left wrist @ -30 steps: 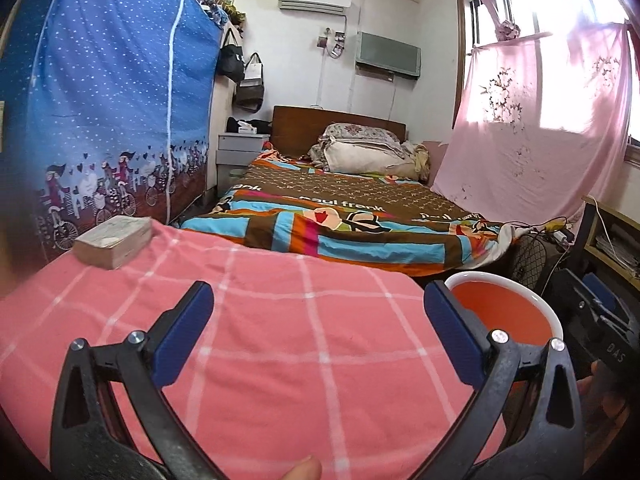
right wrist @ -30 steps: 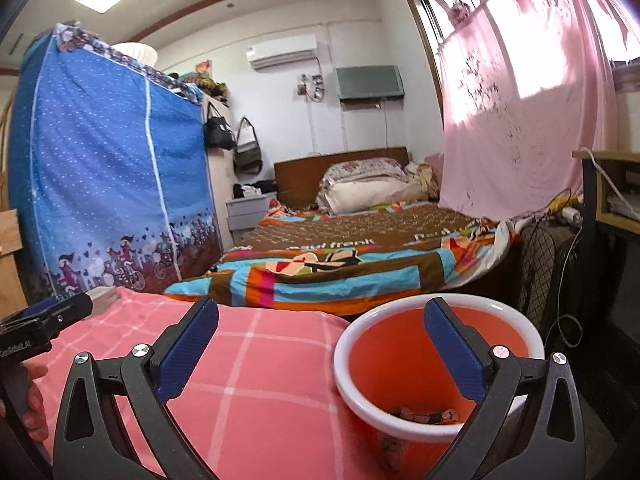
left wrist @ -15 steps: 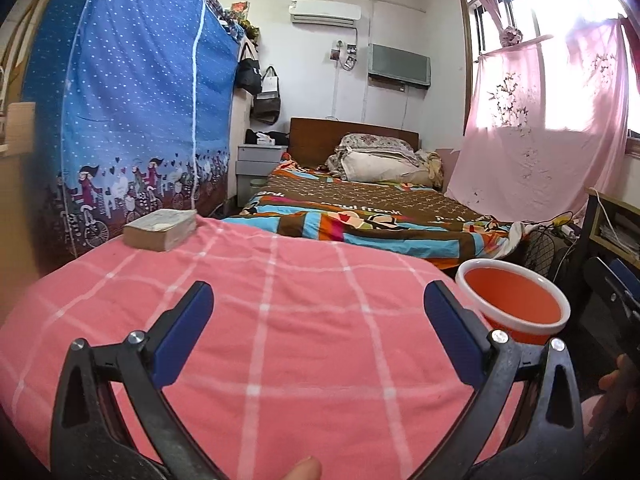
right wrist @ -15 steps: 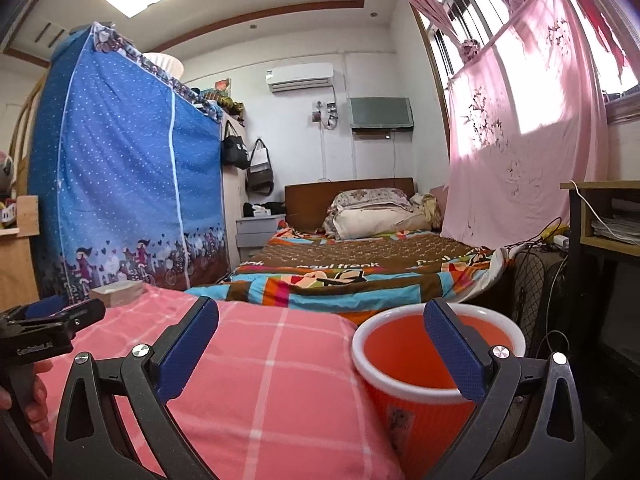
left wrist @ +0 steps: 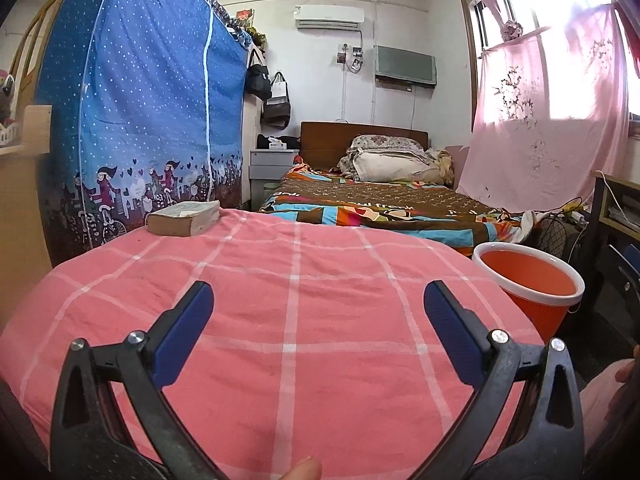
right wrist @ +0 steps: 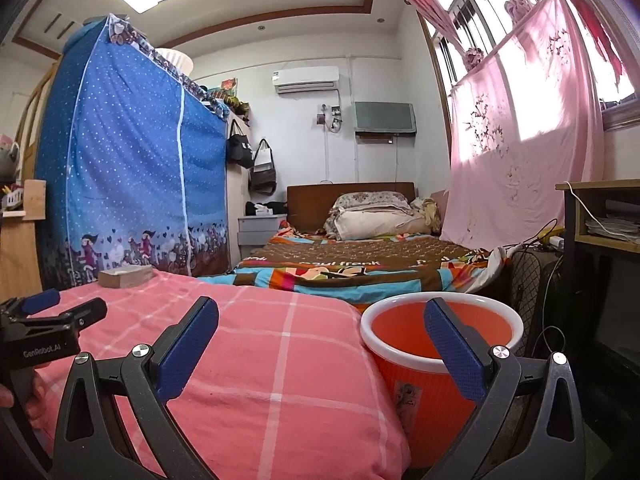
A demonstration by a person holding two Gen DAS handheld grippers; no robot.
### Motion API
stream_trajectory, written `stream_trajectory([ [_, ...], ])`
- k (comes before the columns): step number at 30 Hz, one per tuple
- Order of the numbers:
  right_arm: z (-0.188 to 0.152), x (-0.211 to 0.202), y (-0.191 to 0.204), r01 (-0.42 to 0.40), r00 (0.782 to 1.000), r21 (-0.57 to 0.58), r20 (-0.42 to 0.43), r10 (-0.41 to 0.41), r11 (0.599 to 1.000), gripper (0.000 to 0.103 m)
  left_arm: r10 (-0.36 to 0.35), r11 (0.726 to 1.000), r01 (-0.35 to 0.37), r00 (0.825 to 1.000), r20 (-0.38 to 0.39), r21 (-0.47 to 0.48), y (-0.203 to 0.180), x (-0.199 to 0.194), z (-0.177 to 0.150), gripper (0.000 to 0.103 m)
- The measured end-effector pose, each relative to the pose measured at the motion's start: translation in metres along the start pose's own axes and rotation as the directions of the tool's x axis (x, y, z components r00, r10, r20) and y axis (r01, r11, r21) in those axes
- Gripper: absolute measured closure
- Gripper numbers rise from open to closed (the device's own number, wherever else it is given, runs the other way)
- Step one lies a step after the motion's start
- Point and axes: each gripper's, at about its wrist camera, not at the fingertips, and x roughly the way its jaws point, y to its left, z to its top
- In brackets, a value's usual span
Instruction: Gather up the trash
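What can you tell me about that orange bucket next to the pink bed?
The bucket is a round orange tub, plastic by the look, with a white rim and ribbed sides. A small label sits on its outer wall. It stands upright on the floor, against or very near the corner of the pink cover. Its bottom is hidden from both views, so its contents cannot be seen. Neither gripper touches it.

Black plastic frames, silver screws, textured blue fingers (left wrist: 182, 334); white lettering, perhaps "GenRobot.AI".

Orange bin (right wrist: 440, 360) floor hidden behind its rim; label (right wrist: 408, 396) on its side too small to read.
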Motion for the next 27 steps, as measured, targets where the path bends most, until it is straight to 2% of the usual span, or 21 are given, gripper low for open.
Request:
stream_trajectory([
  [9,-0.013,0.006,0.002,0.035,0.999,-0.022,-0.041,-0.036,0.999,0.000,0.009,1.000,-0.009,1.000,0.003,-0.006,0.003,0.000,-0.008,0.000],
  [27,-0.020,0.012,0.006,0.024,0.997,-0.028,-0.068,-0.026,0.999,0.000,0.013,1.000,-0.013,1.000,0.005,-0.008,0.005,0.000,-0.011,0.000],
])
